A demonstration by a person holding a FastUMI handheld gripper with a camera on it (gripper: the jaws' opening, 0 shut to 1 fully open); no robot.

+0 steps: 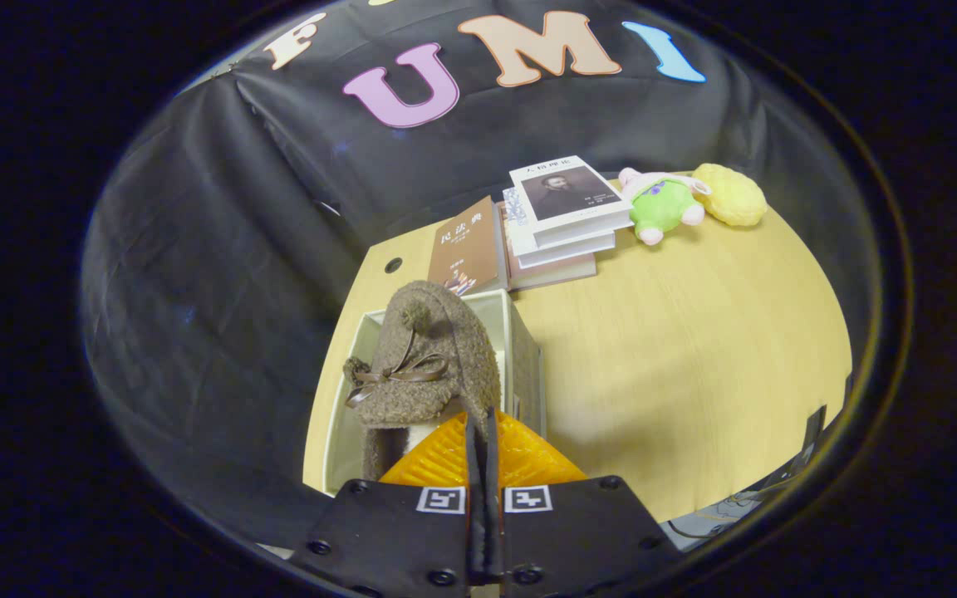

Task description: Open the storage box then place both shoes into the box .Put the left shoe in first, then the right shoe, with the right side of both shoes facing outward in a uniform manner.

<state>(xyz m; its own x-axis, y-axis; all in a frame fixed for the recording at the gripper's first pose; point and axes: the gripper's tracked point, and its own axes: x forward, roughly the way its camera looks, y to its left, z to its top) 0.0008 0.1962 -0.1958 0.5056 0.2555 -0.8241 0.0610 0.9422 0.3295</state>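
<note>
Pale wooden tabletop (pixel 694 349): wide free room at 3 o'clock of box. White open storage box (pixel 520 332) just ahead of fingers. Brown fuzzy bow-trimmed shoe (pixel 429 357) over box, toe at 12 o'clock. Hand-held gripper (pixel 483 432): fingers nearly together, seemingly pinching shoe's heel edge. Advice: lower straight, clear box's right wall, release low.

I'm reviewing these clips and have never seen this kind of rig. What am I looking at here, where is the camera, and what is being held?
The camera rides on a hand-held two-finger gripper and looks forward along its fingers. They are pressed together on the rear edge of a fuzzy brown shoe with a small bow, held over an open white storage box on a wooden table. Beyond the box lie stacked books and two plush toys.
</note>
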